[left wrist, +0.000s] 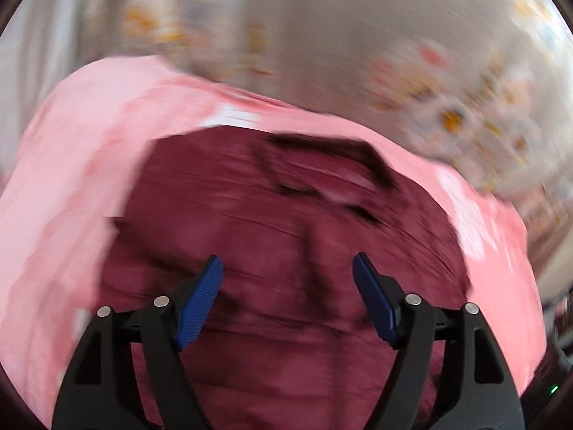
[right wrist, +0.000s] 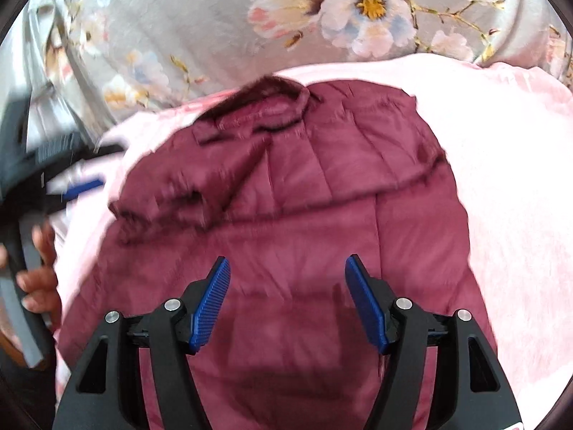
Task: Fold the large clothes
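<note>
A maroon padded jacket (right wrist: 304, 193) lies spread on a pink blanket (right wrist: 512, 186), its collar (right wrist: 272, 104) at the far end and a sleeve folded across its upper part. The left wrist view is blurred and looks down on the same jacket (left wrist: 286, 251). My left gripper (left wrist: 288, 268) hangs open above the jacket's cloth with nothing between its blue pads. My right gripper (right wrist: 287, 268) is open too, above the jacket's lower half, and holds nothing. At the left edge of the right wrist view the other gripper (right wrist: 77, 188) shows with a hand (right wrist: 43, 276) on its handle.
Past the pink blanket (left wrist: 71, 179) lies a grey bedspread with a flower print (right wrist: 232, 25), which also shows blurred in the left wrist view (left wrist: 358, 36). Pink blanket stretches bare to the right of the jacket.
</note>
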Demonstrator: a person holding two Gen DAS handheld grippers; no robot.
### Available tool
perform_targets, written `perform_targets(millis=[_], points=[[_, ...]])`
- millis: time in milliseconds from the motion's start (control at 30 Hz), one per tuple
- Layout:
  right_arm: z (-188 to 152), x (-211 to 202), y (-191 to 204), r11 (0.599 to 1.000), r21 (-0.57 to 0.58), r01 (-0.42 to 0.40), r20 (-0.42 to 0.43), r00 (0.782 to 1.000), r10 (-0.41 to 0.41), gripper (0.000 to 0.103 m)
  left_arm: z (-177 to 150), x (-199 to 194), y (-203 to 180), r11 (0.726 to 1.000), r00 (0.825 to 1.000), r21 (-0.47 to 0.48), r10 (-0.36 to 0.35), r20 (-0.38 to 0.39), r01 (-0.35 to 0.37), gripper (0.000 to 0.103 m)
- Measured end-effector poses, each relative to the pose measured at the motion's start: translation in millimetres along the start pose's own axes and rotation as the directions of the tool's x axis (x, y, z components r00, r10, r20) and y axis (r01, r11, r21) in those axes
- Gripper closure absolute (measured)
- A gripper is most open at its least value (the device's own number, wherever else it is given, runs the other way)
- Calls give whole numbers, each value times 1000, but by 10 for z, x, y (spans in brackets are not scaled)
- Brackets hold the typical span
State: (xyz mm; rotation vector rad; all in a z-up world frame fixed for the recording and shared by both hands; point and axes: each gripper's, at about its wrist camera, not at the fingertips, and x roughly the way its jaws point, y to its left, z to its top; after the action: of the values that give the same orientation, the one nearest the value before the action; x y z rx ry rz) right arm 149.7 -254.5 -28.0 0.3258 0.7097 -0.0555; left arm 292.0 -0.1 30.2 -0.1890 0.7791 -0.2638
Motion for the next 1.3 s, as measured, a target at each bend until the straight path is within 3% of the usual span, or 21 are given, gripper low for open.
perform_targets(millis=[100,233,367,433,533,633,733,900,967,1100,1133,1167,1200,1233,1300], points=[[260,129,111,999,19,-33,-3,999,33,37,154,50,539,989,998,-135,61,-25,-64,31],[385,371,560,994,-105,-8,-7,1000,7,37,199,202,1079,953,995,-290,63,-81,-84,31],[325,707,1029,955,-294,25,-38,999,-38,33,198,392,1327,931,988,-345,75,-132,-117,31],[354,908,1092,931,-348,113,-19,992,-127,37,163,475,1396,925,984,-354,85,-157,-136,32],[593,754,752,963,-190,190,62,981,-182,41,117,460,1508,921,983,-363,89,-158,-142,32],[702,461,126,984,85,158,86,982,-165,34,101,414,1625,912,985,-384,89,-149,-141,32],[638,522,-90,985,91,148,-2,989,-148,34,145,409,1713,893,988,-434,61,-145,-119,32],[632,563,-257,980,193,41,-25,999,-37,34,195,535,1635,865,987,-501,-48,-151,-34,32],[669,601,-283,978,206,40,-26,999,-35,34,203,614,1579,858,984,-514,-75,-162,-19,32],[740,728,-370,973,222,59,-42,998,-51,34,198,768,1582,831,978,-557,-111,-179,-8,47],[746,787,-388,974,219,60,-54,997,-50,37,190,809,1598,823,975,-568,-119,-186,-8,51],[762,835,-376,977,203,58,-64,997,-45,44,183,844,1611,817,973,-576,-122,-195,-13,67],[788,886,-338,984,170,59,-83,995,-45,79,178,871,1622,817,972,-576,-119,-204,-21,86],[825,892,-298,988,146,48,-87,996,-35,100,187,882,1619,823,971,-568,-120,-207,-19,97],[982,620,-166,995,101,5,32,999,-8,100,238,798,1581,837,976,-547,-125,-180,6,103]])
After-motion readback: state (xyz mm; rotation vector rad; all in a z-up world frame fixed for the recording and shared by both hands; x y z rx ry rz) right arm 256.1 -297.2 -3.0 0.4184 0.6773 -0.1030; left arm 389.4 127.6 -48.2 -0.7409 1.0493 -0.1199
